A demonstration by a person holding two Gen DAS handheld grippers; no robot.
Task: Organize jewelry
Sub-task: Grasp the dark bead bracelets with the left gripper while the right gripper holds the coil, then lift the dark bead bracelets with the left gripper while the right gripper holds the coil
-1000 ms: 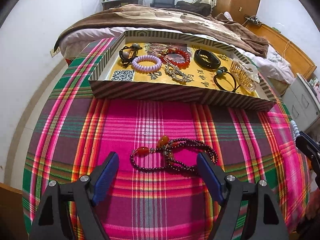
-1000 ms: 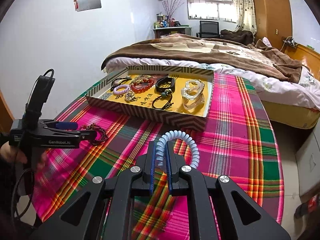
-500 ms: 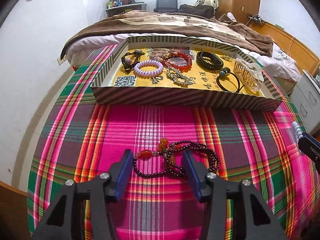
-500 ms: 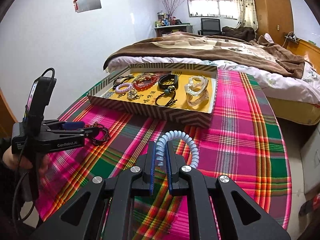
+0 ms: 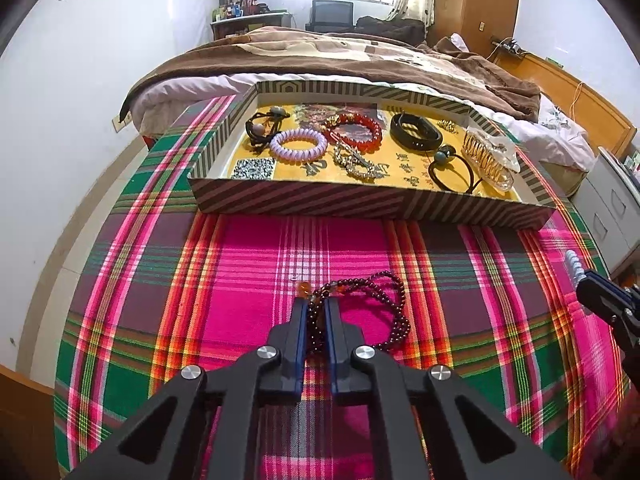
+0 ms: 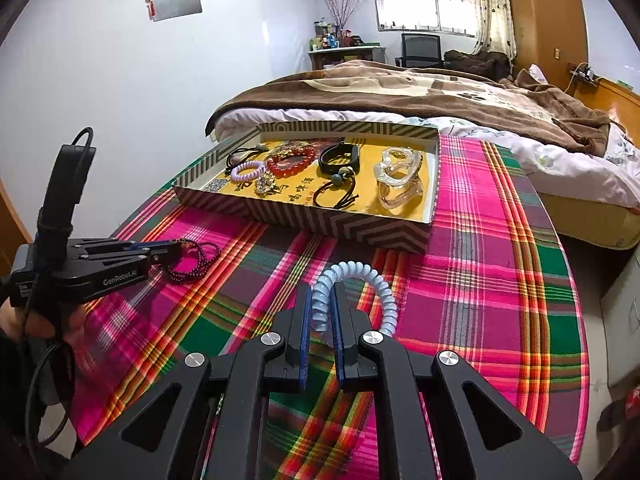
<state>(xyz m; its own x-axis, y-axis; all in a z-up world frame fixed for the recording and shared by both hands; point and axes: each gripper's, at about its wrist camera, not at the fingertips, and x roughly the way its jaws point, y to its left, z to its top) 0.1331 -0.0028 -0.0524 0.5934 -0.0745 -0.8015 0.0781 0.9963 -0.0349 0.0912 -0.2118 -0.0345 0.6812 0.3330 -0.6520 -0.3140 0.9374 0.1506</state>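
L gripper (image 5: 316, 308): clamped on bead bracelet (image 5: 384, 304), lower centre; floppy, light, slippery, so pinch bunched strands.
R gripper (image 6: 320, 300): pinching springy coil tie (image 6: 360, 276).

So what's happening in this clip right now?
A person is tidying jewelry with two handheld grippers. The left gripper is shut on a dark red beaded bracelet lying on the plaid tablecloth. The right gripper is shut on a pale blue spiral hair tie. Neither piece is yet in the striped cardboard tray, which holds other bracelets and hair ties.
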